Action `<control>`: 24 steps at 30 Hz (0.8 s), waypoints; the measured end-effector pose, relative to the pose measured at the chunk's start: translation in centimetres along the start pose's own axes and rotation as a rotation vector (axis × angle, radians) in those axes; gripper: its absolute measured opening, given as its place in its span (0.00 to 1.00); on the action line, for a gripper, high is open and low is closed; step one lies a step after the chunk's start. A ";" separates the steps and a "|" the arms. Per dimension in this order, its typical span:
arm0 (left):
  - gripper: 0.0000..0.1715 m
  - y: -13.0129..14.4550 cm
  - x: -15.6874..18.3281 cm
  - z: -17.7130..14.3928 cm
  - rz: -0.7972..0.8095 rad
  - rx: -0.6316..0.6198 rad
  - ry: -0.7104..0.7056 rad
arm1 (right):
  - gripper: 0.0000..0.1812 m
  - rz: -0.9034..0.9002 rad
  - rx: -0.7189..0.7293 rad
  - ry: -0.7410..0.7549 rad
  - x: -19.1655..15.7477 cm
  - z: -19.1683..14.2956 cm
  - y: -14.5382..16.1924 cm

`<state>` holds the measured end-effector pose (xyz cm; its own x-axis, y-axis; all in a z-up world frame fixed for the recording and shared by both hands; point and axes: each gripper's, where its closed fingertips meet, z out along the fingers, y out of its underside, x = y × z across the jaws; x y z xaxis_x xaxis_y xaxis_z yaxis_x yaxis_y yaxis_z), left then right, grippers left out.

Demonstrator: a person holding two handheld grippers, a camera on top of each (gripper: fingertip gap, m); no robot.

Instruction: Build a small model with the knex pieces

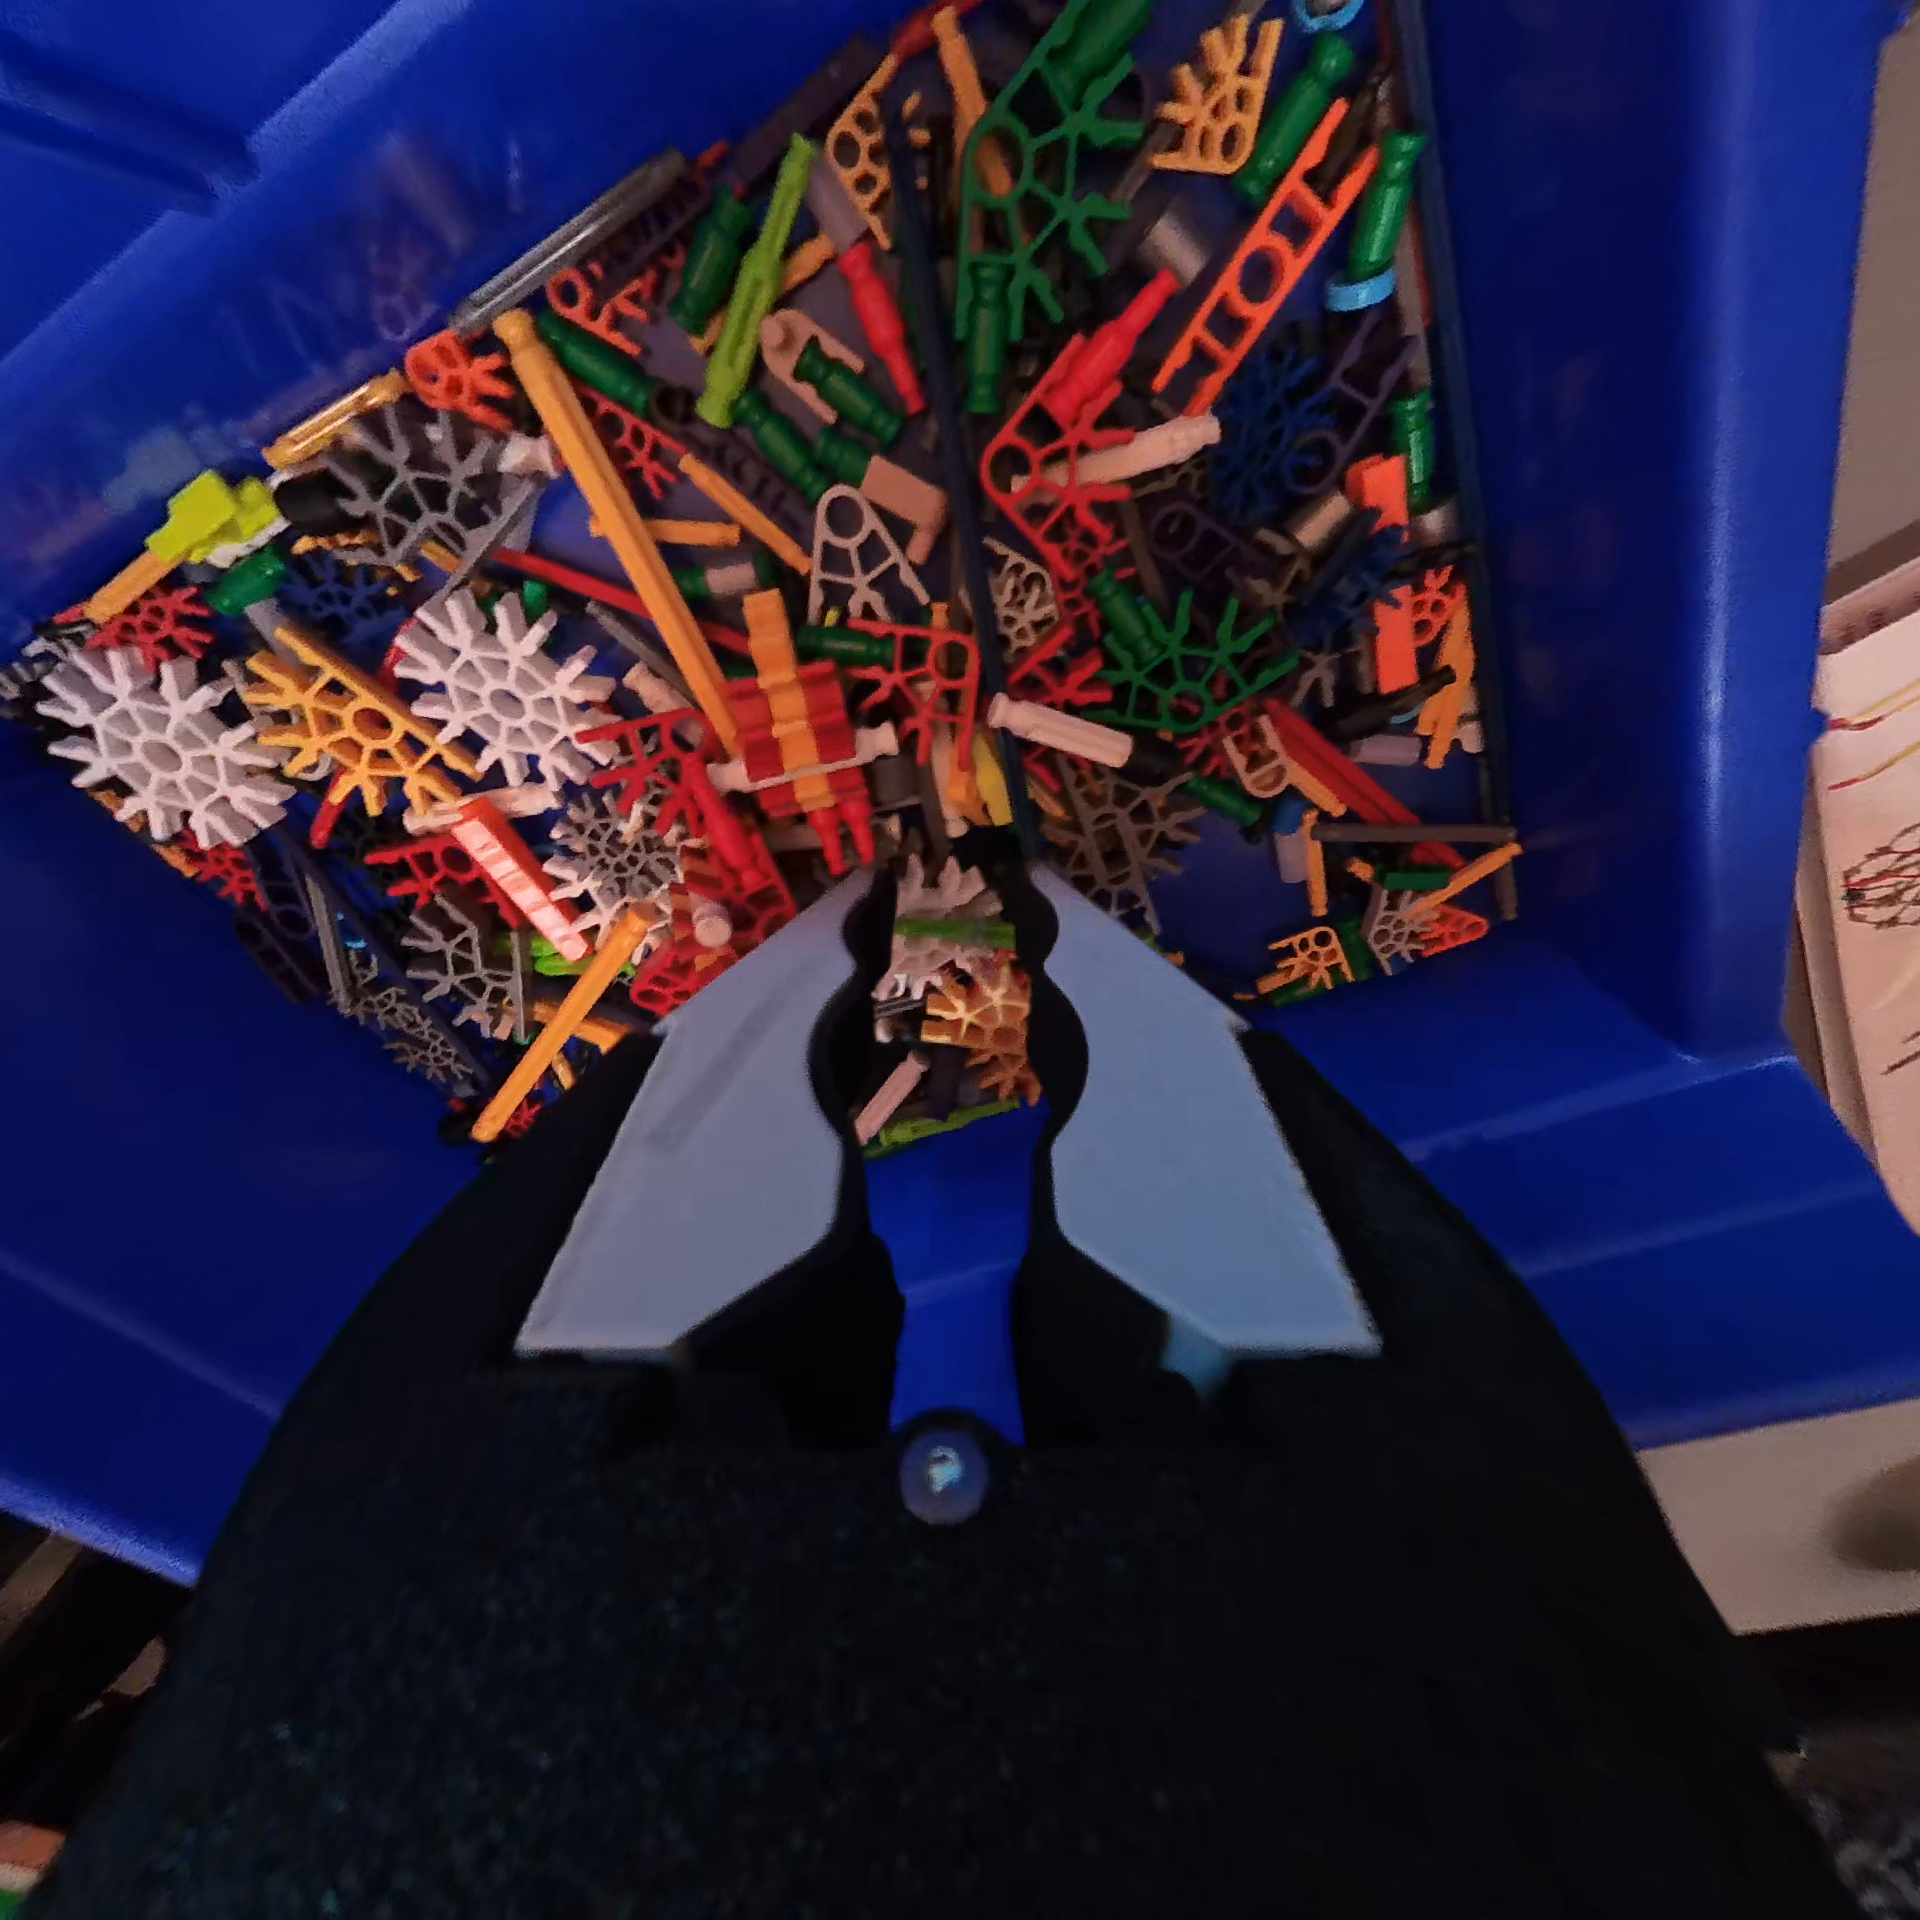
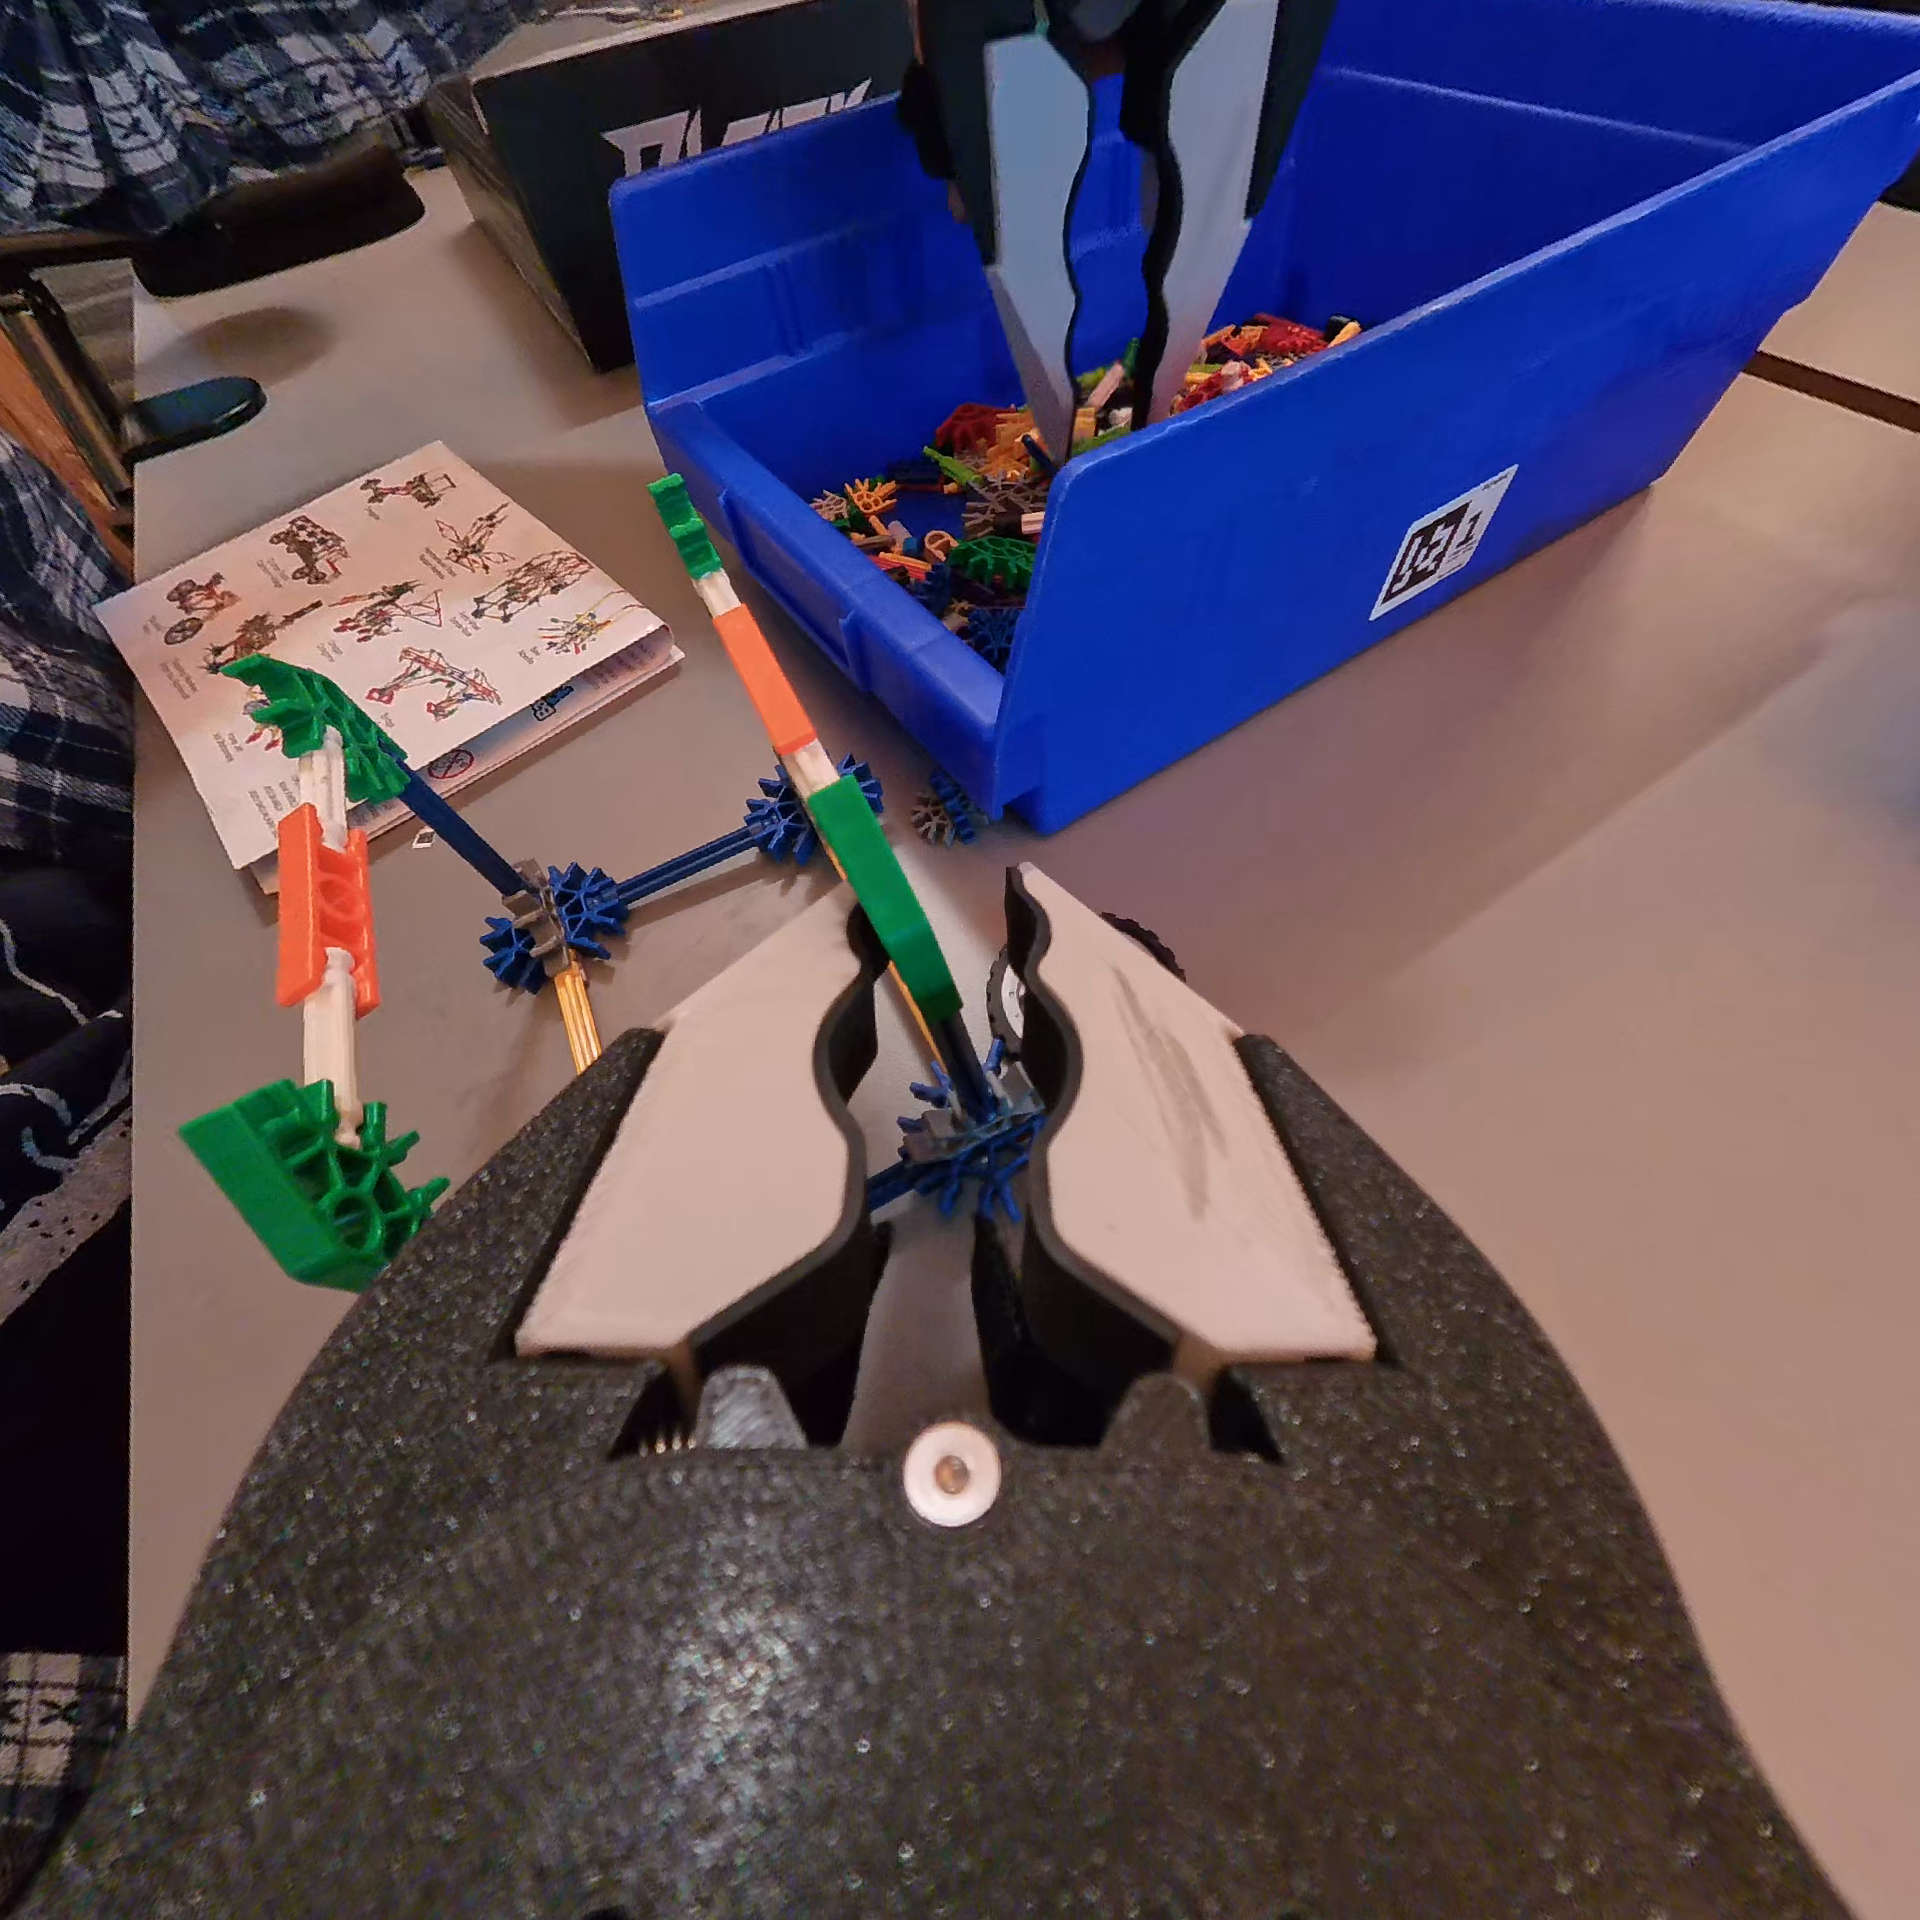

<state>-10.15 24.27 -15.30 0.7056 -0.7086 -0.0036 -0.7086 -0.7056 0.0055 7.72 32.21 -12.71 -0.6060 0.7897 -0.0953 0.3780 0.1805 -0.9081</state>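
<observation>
now, starting with the left wrist view: the left claw (image 1: 951,883) is reaching down into the blue bin (image 1: 1621,1081), its tips sinking into the heap of plastic construction pieces (image 1: 790,582). its jaws are standing a little apart with loose pieces showing between them at 12 o'clock, and i cannot tell whether they are pinching anything. around the tips are lying a red-and-orange stacked piece (image 1: 795,717) at 11 o'clock, a white short rod (image 1: 1060,730) at 1 o'clock and a long yellow rod (image 1: 613,525) farther toward 11. three white snowflake connectors are countable on the left half of the heap; rods and connectors overall are too many to count. a paper sheet edge (image 1: 1870,758) is showing at 3 o'clock outside the bin.

moving to the right wrist view: the right claw (image 2: 940,894) is hovering low over the table (image 2: 1558,987), jaws released, straddling part of a built rod-and-connector frame (image 2: 582,904) without visibly squeezing it. a green block (image 2: 883,894) on an upright strut is standing between the fingertips, and a blue snowflake connector (image 2: 971,1143) is sitting deeper in the gap. two struts of green, white and orange pieces are rising from the frame, at 10 and 12 o'clock. one instruction booklet (image 2: 416,613) is lying at 10 o'clock, one black box (image 2: 665,135) at 12, and one loose blue connector (image 2: 945,816) is resting beside the bin's corner. the frame is looking partly assembled.
</observation>
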 end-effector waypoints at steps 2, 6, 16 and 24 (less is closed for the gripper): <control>0.14 0.0 0.2 0.5 0.007 -0.014 0.004 | 0.11 0.000 -0.001 0.000 0.0 0.0 0.0; 0.16 0.0 0.1 1.5 0.005 -0.028 0.006 | 0.11 -0.002 -0.002 0.001 0.0 0.0 0.0; 0.02 0.6 -2.5 1.9 -0.005 -0.053 -0.077 | 0.11 -0.003 -0.003 0.002 0.0 0.0 0.0; 0.05 1.8 -6.0 1.4 -0.122 -0.033 -0.183 | 0.11 -0.003 -0.005 0.002 0.0 0.0 0.1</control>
<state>-15.67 27.20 -16.72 0.7708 -0.6089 -0.1877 -0.6156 -0.7876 0.0268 7.75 32.18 -12.77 -0.6056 0.7904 -0.0917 0.3796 0.1857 -0.9063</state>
